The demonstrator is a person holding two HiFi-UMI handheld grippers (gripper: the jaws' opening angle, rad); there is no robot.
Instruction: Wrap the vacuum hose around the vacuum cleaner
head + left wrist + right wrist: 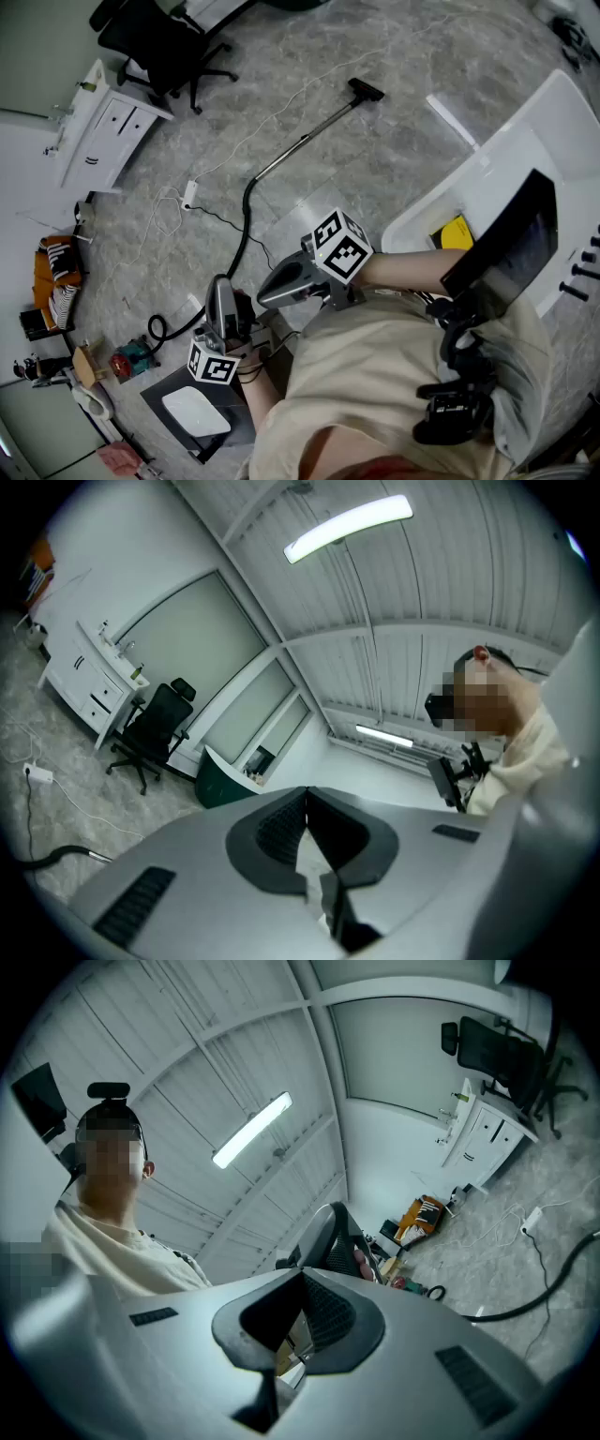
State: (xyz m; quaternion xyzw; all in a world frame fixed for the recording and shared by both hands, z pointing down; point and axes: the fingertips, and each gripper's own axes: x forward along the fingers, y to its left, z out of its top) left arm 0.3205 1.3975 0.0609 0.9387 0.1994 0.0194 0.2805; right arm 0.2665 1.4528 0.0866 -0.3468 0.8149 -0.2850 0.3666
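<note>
Grey floor (441,66), black vacuum hose (247,211)

Black vacuum hose (247,217), silver wand (309,138), grey marbled floor (422,56), white cabinet (103,131), black office chair (155,42), cream shirt (375,375)

A cream shirt (375,375) is worn. The grey left gripper (306,789) and right gripper (302,1271) are lined with black ribbed pads (328,1312). White cubes (340,246) printed with black square markers are mounted on both.
</note>
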